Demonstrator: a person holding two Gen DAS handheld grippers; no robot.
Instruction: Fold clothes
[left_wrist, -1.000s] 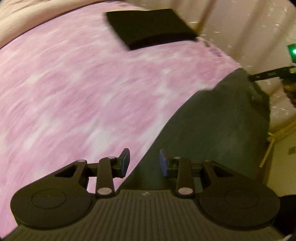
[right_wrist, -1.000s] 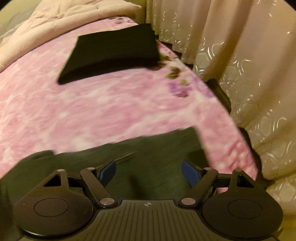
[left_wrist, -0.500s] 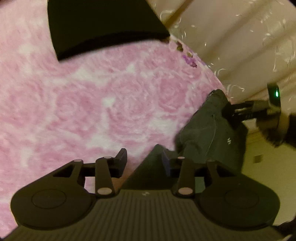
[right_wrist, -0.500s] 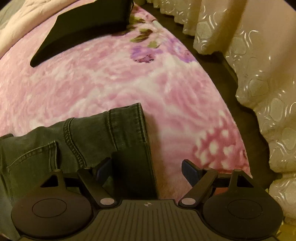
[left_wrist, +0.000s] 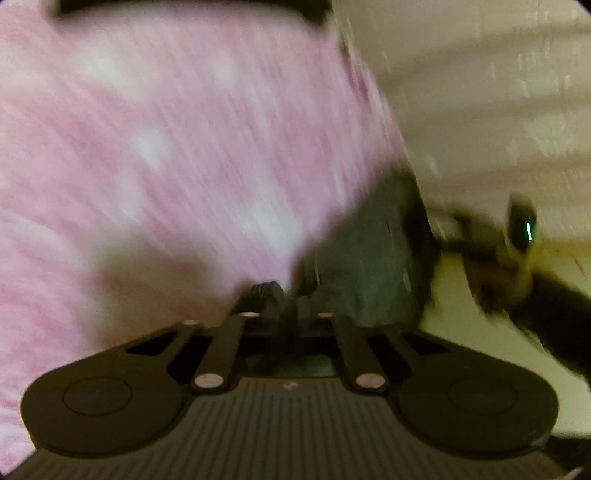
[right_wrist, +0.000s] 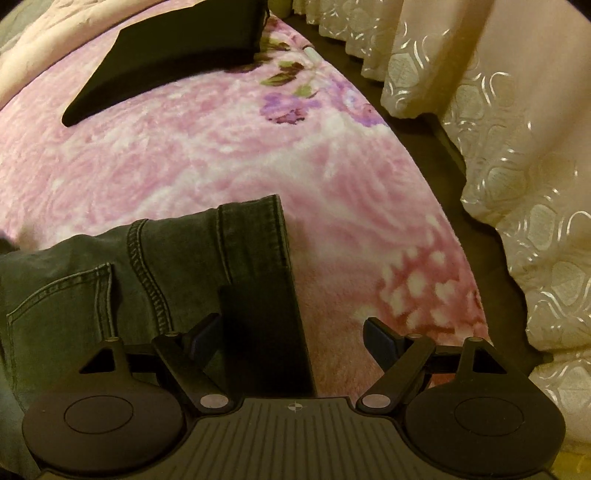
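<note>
Dark grey jeans (right_wrist: 166, 273) lie on the pink blanket, their stitched end near the bed's right edge. My right gripper (right_wrist: 291, 334) is open just above them, and a dark fold of the jeans runs up between its fingers, close to the left one. The left wrist view is smeared by motion. There my left gripper (left_wrist: 271, 293) has its fingers pressed together at the near edge of the jeans (left_wrist: 369, 254), seemingly pinching the cloth. The right gripper (left_wrist: 517, 236), with a green light, shows beyond the jeans' far end.
A folded black garment (right_wrist: 177, 48) lies further up the pink flowered blanket (right_wrist: 221, 147). The bed's edge drops off to the right, with a dark gap and a cream patterned curtain (right_wrist: 517, 166) beyond. A pale quilt (right_wrist: 44, 44) lies at the far left.
My left gripper has gone from open to shut at the jeans' edge and is moving fast. The right gripper stays open over the jeans' end, hardly moved in the last half second.
</note>
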